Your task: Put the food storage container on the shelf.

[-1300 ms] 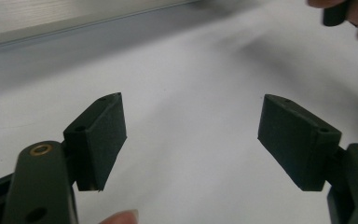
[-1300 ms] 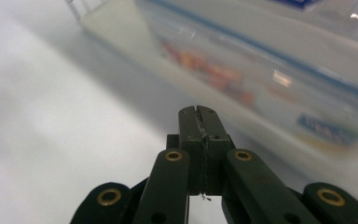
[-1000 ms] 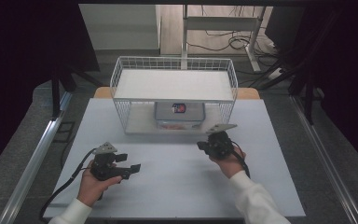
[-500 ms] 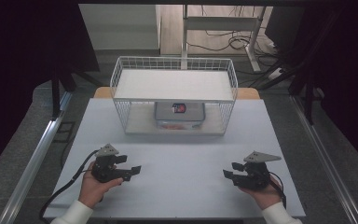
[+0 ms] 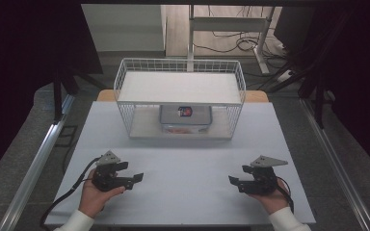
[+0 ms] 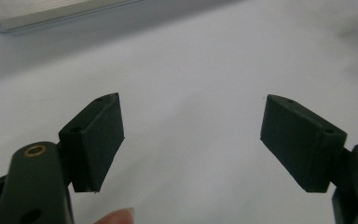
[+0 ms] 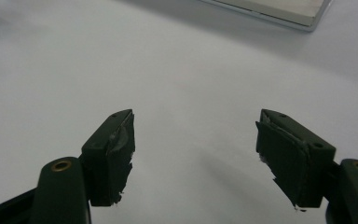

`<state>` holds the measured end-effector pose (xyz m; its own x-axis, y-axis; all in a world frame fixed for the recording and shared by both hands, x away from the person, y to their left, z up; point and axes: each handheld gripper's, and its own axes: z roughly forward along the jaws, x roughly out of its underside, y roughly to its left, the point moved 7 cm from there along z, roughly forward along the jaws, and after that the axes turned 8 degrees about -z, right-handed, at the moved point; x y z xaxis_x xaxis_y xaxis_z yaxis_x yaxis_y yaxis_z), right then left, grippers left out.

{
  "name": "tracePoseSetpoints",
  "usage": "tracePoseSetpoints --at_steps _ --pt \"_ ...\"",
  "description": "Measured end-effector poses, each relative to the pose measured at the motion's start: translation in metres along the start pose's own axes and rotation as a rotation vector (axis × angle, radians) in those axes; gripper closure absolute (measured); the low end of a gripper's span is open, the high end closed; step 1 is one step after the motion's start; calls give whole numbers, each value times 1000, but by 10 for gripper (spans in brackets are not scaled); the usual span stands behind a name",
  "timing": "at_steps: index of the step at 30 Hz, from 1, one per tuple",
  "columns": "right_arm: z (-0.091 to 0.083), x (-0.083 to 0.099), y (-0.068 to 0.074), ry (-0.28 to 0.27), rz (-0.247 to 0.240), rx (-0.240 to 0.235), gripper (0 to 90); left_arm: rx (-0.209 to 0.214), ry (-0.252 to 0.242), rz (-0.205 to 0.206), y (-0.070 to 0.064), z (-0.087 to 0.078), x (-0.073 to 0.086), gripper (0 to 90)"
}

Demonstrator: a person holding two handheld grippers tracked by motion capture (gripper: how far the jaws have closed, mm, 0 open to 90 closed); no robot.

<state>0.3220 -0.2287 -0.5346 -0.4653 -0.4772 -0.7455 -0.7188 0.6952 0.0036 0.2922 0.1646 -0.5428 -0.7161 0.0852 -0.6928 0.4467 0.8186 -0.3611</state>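
We see the left claw (image 5: 134, 179) at 7 o'clock and the right claw (image 5: 235, 181) at 5 o'clock, both released, low over the matte white worktop (image 5: 183, 159); the clear container (image 5: 185, 119) sits at 12 o'clock inside the wire-mesh rack (image 5: 125, 103).

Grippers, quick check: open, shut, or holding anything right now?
Left gripper: open, jaws wide apart, holding nothing.
Right gripper: open, jaws wide apart, holding nothing.

I see bare white table (image 5: 188, 168) between my two grippers and ahead of both; farther off, the white wire shelf rack (image 5: 179, 98) blocks the middle.
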Motion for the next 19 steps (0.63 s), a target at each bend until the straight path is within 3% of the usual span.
tracePoseSetpoints --at_steps 19 --pt "-2 -1 -2 -14 -10 14 250 4 -13 -14 2 -2 -2 210"
